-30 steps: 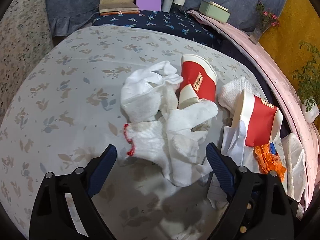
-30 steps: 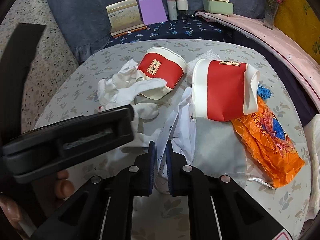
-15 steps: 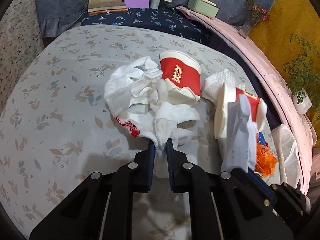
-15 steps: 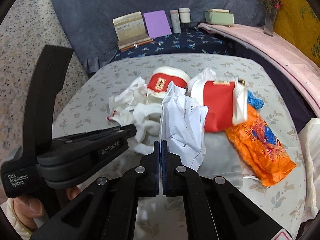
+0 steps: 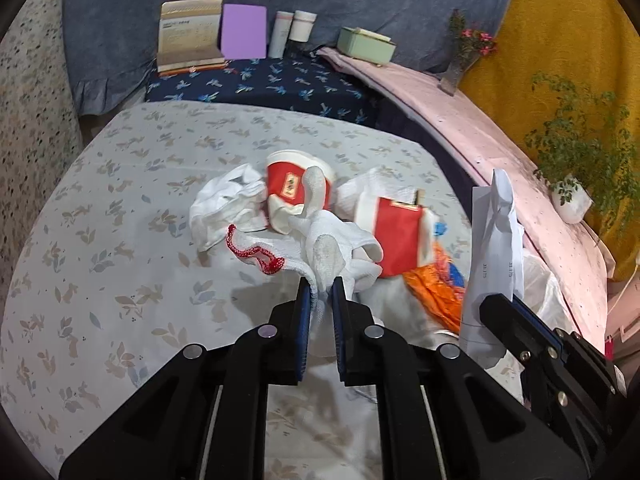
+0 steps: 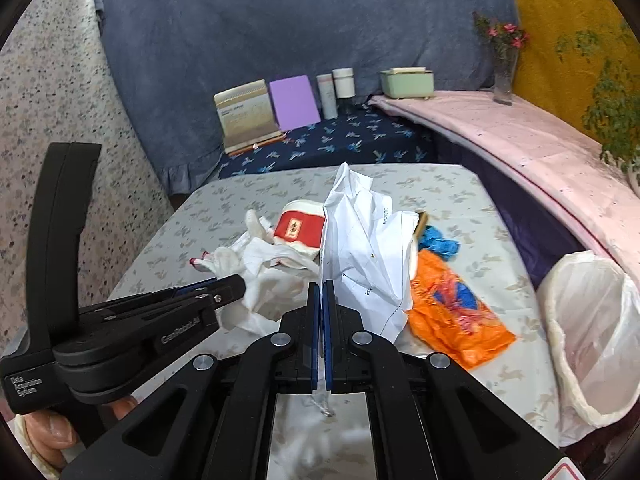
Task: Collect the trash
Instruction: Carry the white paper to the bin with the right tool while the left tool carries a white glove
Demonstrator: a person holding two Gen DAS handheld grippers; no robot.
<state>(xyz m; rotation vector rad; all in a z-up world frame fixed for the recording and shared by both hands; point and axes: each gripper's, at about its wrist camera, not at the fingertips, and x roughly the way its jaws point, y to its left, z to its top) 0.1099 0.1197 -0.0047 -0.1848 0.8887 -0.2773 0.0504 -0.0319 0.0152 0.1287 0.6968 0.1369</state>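
Risk: left tool (image 5: 319, 294), clamped on white glove (image 5: 332, 248), may drag tangled cloth along. Right tool (image 6: 321, 304) pinches crumpled paper (image 6: 368, 256) (thin edge; may slip) left of lined bin (image 6: 592, 344).

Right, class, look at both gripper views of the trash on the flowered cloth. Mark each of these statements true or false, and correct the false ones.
1. The left gripper is shut on a white glove. True.
2. The right gripper is open and holds nothing. False: it is shut on a crumpled white paper.
3. An orange wrapper lies on the cloth near the red-and-white cups. True.
4. The white-lined bin already holds the orange wrapper. False: the wrapper is on the cloth, outside the bin.
5. The purple card lies flat among the trash. False: it stands at the back, next to a booklet.
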